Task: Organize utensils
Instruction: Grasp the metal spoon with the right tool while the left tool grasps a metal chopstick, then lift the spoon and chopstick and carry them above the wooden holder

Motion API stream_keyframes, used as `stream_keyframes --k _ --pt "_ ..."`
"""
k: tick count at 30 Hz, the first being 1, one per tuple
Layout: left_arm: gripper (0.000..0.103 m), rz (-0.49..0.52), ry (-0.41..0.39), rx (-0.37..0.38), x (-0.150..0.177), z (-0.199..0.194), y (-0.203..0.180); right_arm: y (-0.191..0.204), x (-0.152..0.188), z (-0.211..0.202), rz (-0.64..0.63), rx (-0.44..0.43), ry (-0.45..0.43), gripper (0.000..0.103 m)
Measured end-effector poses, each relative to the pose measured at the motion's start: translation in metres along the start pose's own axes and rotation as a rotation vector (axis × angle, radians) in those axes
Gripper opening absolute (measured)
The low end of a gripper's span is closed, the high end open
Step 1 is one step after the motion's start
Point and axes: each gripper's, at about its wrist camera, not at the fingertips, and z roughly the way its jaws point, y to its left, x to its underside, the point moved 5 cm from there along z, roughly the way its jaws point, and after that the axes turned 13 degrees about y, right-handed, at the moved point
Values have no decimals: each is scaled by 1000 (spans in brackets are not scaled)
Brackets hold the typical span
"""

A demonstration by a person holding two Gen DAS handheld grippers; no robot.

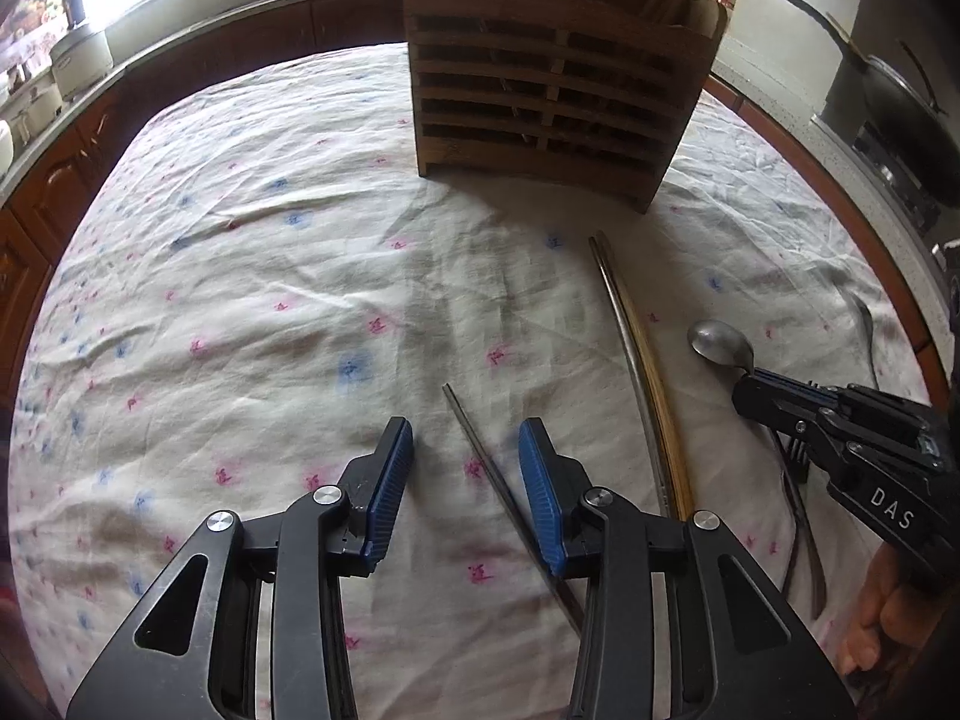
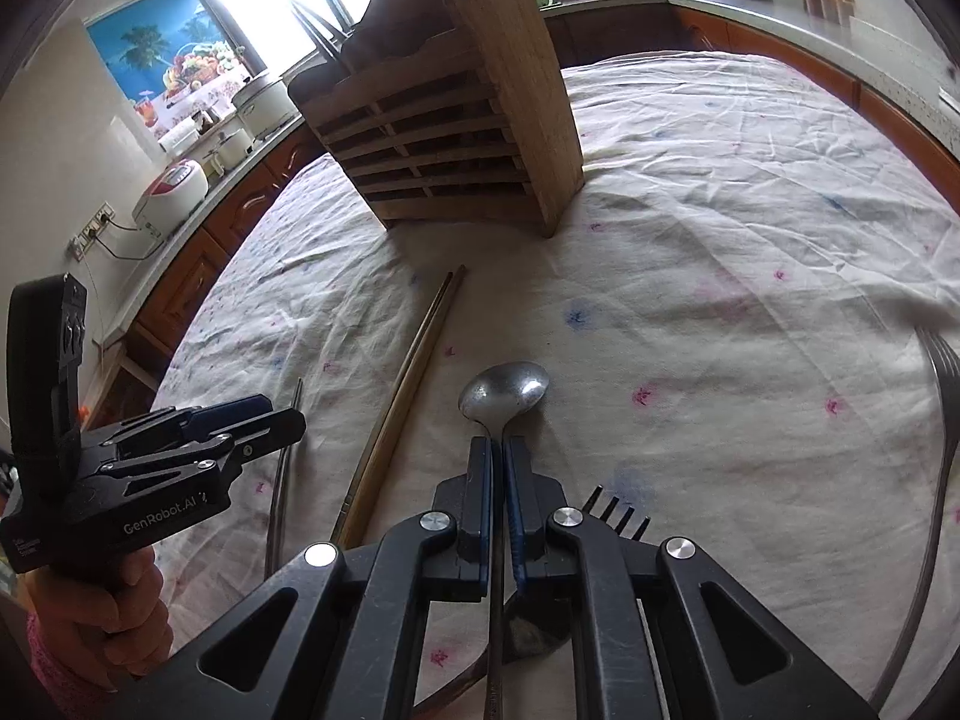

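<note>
Right gripper [image 2: 498, 480] first: your jaws are pinched narrow on the neck of the metal spoon [image 2: 504, 390], just behind the bowl, and the bowl looks to be barely off the flowered cloth [image 2: 720, 240]. It's stiff, light and slick steel, so grip that flat neck squarely or it'll swivel. A black fork [image 2: 618, 510] lies just beside your right finger. Left gripper [image 1: 465, 462] hangs spread wide and empty, straddling a thin metal chopstick [image 1: 480, 450]; that's a slippery rod, so take it mid-length. Further out lies a wooden chopstick pair [image 1: 630, 336], and another fork [image 2: 942, 420] far right. Beyond, the slatted wooden holder [image 1: 540, 90] stands upright, chopsticks already in it.
</note>
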Motion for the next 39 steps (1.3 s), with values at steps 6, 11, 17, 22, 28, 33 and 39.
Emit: stream_keyframes --k 6,11,17,22,28,33,39 --pt "7 63 -24 -24 -3 1 -13 6 0 2 -71 67 7 5" --pt "4 39 -53 56 4 -15 -1 7 2 -1 -56 42 -1 4" --pt "4 4 -127 126 15 -52 11 10 4 -26 -12 -37 -63 4" --pt "4 -48 -210 187 22 -92 24 21 4 -60 -10 -81 -150 4" --pt "4 -71 -304 216 35 -136 34 33 1 -96 -24 -81 -241 4" --pt "4 -84 -374 228 43 -165 40 41 0 -121 -39 -89 -309 4" --pt "4 -110 -430 245 46 -186 51 48 -2 -141 -53 -94 -368 4"
